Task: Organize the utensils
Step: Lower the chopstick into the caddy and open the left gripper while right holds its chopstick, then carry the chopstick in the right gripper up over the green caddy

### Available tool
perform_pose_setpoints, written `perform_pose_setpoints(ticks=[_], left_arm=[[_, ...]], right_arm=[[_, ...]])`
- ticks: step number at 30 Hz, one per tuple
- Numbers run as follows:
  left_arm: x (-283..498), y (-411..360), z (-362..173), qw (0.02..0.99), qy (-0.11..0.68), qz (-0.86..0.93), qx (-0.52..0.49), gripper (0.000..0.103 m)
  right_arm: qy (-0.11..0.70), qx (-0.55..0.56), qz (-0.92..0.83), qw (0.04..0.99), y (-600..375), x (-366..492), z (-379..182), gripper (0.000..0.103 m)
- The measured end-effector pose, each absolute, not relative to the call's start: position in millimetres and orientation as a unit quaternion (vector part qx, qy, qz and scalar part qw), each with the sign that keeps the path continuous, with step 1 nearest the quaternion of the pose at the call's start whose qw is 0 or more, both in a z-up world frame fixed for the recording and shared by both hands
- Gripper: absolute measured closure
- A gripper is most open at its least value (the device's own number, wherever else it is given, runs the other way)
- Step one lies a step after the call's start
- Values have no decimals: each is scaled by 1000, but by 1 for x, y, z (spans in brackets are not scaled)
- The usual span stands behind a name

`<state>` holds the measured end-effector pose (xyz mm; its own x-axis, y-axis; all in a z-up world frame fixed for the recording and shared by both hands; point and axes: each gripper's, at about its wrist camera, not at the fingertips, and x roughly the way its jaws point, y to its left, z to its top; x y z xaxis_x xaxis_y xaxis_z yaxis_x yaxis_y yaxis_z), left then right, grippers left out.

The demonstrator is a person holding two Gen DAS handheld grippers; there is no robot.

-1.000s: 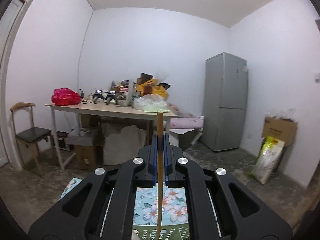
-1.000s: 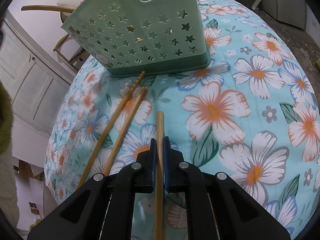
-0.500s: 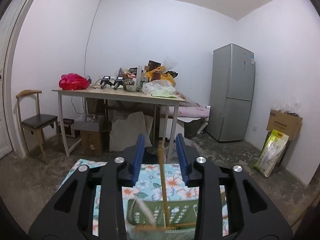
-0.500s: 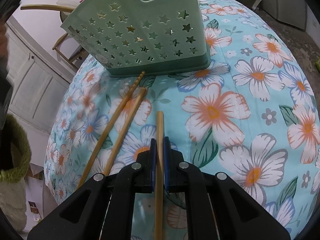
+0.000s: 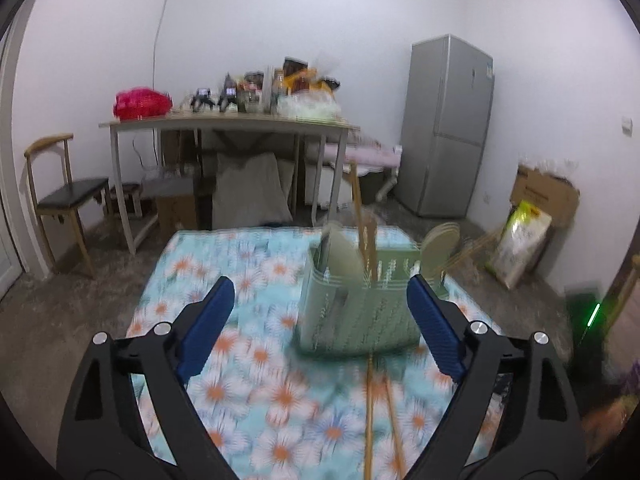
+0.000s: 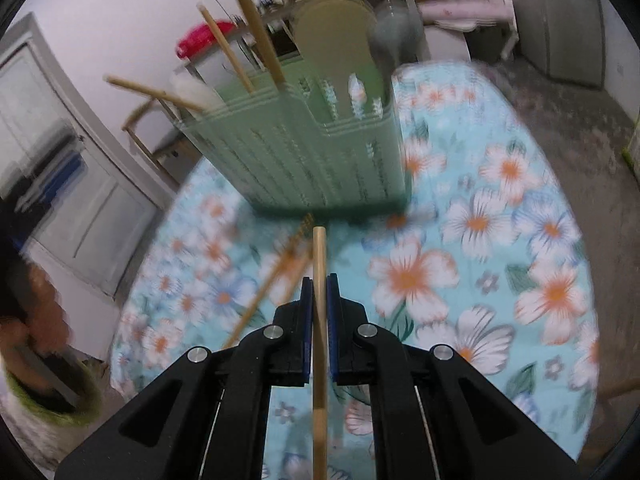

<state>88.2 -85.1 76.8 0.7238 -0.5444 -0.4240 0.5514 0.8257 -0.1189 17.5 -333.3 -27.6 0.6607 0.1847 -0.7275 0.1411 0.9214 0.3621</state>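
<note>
Right gripper pinches a chopstick, its long axis running straight ahead toward the green utensil caddy just beyond its tip. Left gripper, jaws opening, seems empty; blurred caddy farther off.

Left gripper jaws opening, wooden chopstick dropped into green perforated plastic basket; right gripper lifted its chopstick off floral cloth.
</note>
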Motion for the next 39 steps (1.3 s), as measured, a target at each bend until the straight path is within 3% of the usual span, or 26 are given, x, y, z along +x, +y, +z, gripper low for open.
perform_pose_setpoints(ticks=[7,17,26,39], left_arm=[[73,-54,38,924,258,-284,-2,9],[71,-59,22,926,269,-266,13,8],[82,-53,13,928,271,-256,5,8],[101,-41,3,930,280,-240,-8,8]], right_arm=[[295,164,8,941,-331,3,59,96],[132,161,-21,978,-336,45,139,96],[35,162,-99,981,-329,110,135,96],[46,155,-127,979,-326,144,128,96]])
